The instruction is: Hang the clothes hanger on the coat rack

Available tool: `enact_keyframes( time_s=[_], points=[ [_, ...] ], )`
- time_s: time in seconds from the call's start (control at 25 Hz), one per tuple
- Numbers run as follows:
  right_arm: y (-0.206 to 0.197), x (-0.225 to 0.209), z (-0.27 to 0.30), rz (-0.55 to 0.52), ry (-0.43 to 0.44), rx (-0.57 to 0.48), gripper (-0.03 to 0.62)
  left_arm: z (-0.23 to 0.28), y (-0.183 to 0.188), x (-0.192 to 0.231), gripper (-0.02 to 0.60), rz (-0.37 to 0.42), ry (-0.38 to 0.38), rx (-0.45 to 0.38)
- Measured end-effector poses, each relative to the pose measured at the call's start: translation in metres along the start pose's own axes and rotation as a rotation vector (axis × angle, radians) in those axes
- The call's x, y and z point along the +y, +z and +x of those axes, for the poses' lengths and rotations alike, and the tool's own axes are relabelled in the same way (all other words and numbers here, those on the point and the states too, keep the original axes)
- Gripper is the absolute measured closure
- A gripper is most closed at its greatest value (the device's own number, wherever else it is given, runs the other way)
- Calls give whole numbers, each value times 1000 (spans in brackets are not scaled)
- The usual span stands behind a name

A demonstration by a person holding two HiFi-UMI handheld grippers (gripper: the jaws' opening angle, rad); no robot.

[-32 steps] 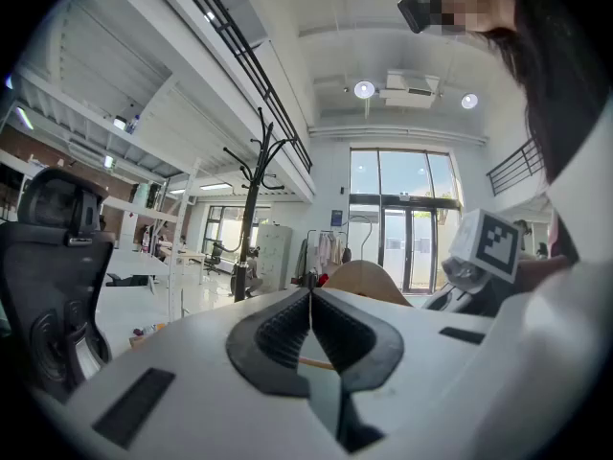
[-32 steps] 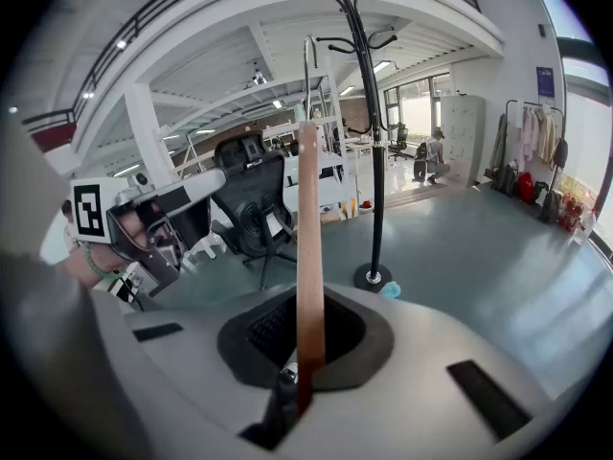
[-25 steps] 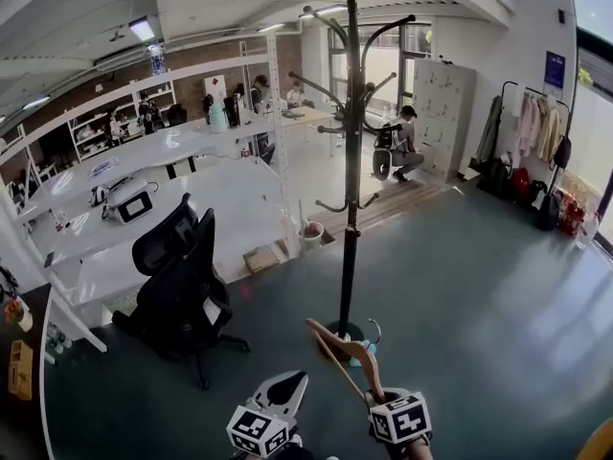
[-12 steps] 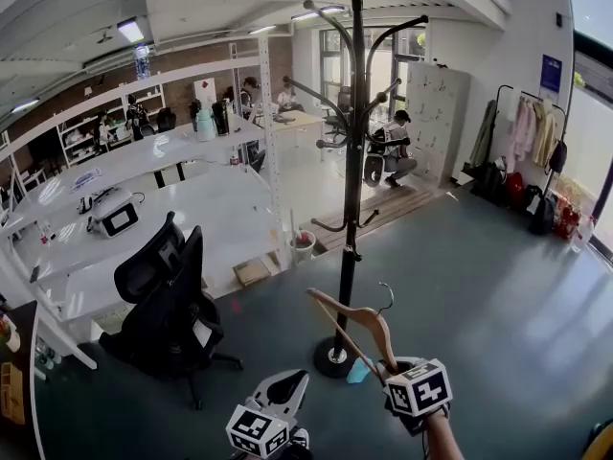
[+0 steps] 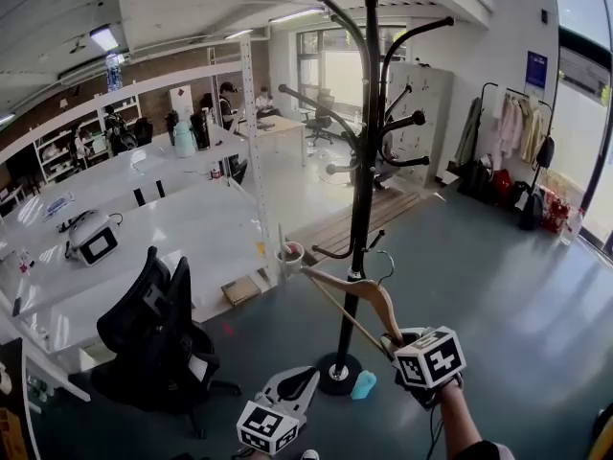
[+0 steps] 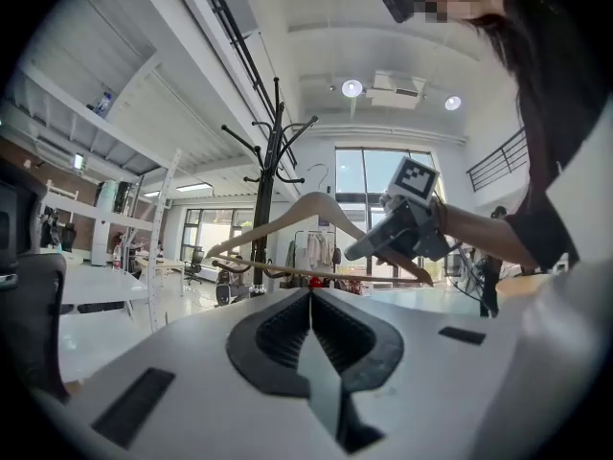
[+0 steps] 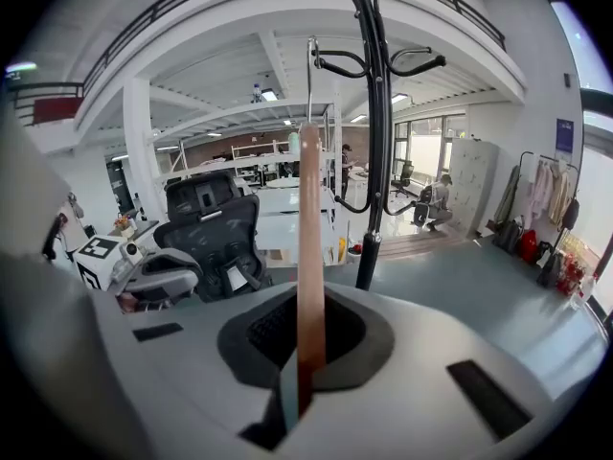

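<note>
The hanger (image 5: pixel 351 290), wooden with a wire hook (image 5: pixel 385 264), is in the air in front of the coat rack (image 5: pixel 367 142), below its upper arms and not hung on any of them. In the head view the hook lies just beside the pole, near the lowest arm (image 5: pixel 335 253). The right gripper view shows the pole farther off and to the right of the hanger, so the hook is judged clear of the rack. The right gripper (image 7: pixel 305 343) is clamped on one end of the hanger's wooden shoulder. The wood runs straight out between its pads, with the hook at the far, upper end. The left gripper (image 6: pixel 311 305) is lower and to the left. Its jaws are pressed together with nothing between them, and it takes no part in the hold. The rack stands on its round base (image 5: pixel 337 372) on the grey floor (image 5: pixel 517 286), with an office chair (image 5: pixel 158 333) well apart to the left. Step in hand: approach, with the hanger carried to the rack and hanging not yet begun. The next move calls for:

- raising the hanger until the hook stands above a free arm's upturned tip;
- turning the wrist so the hook's opening faces that arm;
- lowering the hook over the arm until the rack bears the weight;
- releasing the right jaws only then.

Because the grip is at one end, the hanger may swing as it moves.
</note>
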State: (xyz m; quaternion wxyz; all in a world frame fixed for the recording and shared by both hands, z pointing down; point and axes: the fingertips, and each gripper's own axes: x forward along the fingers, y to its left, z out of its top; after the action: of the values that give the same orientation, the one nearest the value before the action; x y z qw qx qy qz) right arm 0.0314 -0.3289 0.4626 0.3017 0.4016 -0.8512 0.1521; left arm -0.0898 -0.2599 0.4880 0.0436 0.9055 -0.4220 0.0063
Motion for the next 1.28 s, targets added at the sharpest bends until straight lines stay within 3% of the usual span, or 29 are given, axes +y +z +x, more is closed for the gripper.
enact_keyframes(
  time_s=[0.4, 0.76, 1.28],
  points=[
    [101, -51, 27, -30, -75, -51, 588, 37, -13, 51, 575, -68, -63, 19],
    [176, -89, 64, -117, -59, -63, 588, 69, -5, 92, 575, -94, 10, -7],
    [184, -102, 127, -108, 110, -73, 588, 99, -2, 129, 575, -129, 144, -25]
  ],
)
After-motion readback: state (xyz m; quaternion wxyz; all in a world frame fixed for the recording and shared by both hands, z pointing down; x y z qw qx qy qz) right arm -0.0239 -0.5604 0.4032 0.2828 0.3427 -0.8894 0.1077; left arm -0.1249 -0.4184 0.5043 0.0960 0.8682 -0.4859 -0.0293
